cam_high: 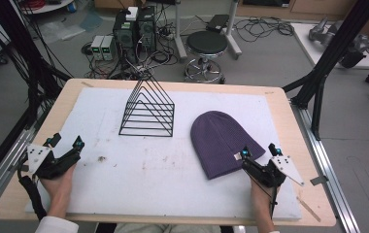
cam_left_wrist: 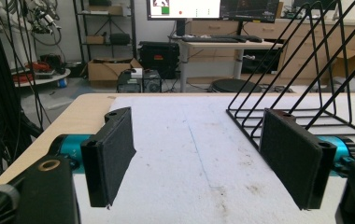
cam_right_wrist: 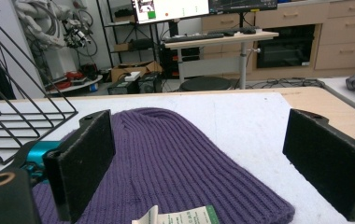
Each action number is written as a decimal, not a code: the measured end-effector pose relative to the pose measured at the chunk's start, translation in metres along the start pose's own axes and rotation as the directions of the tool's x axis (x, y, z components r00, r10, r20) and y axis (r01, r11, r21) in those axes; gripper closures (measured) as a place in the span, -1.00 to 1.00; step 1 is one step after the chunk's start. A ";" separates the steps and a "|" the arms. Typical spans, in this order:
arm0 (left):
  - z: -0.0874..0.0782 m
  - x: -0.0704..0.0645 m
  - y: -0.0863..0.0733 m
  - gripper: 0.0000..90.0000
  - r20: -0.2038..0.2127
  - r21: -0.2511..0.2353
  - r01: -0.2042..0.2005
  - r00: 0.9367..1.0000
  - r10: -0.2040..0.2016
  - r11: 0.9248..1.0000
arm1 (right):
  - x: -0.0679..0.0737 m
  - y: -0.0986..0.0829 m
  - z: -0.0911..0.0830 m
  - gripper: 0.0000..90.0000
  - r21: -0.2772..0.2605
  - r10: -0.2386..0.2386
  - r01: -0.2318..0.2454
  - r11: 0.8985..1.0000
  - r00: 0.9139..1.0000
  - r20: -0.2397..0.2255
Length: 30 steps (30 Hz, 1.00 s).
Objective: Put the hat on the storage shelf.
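Note:
A purple knit beanie lies flat on the white mat, right of centre, its white label at the near brim. My right gripper stands open at the beanie's near right edge, and in the right gripper view the beanie spreads between and ahead of the jaws with the label just below. A black wire rack with triangular dividers stands at the back centre. My left gripper rests open near the mat's left edge, nothing between its jaws; the rack is ahead to its right.
The white mat covers most of a wooden table. Small dark stains mark the mat near the left gripper. Beyond the table are a stool, computer boxes and cables on the floor. Black frame posts stand at right.

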<state>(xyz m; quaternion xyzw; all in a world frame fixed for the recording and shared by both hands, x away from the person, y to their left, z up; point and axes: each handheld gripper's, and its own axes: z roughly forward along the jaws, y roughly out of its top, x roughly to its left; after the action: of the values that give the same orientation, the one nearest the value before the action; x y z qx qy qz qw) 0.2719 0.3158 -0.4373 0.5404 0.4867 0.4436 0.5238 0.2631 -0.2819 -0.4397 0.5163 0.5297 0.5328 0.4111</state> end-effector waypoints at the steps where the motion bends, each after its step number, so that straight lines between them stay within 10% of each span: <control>1: 0.000 0.000 0.000 -0.41 0.000 -0.001 0.001 1.000 -0.001 1.000 | 0.000 0.000 0.000 -0.81 0.001 0.003 -0.003 1.000 1.000 0.000; 30: 0.002 0.000 -0.001 -0.41 0.014 0.002 0.028 1.000 -0.028 1.000 | 0.000 0.002 0.000 -0.81 0.029 -0.006 0.005 1.000 1.000 0.001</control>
<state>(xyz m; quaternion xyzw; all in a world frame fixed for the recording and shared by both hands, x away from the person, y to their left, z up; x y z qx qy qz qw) 0.2734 0.3155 -0.4382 0.5370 0.4910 0.4321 0.5328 0.2634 -0.2819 -0.4380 0.5210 0.5384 0.5237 0.4055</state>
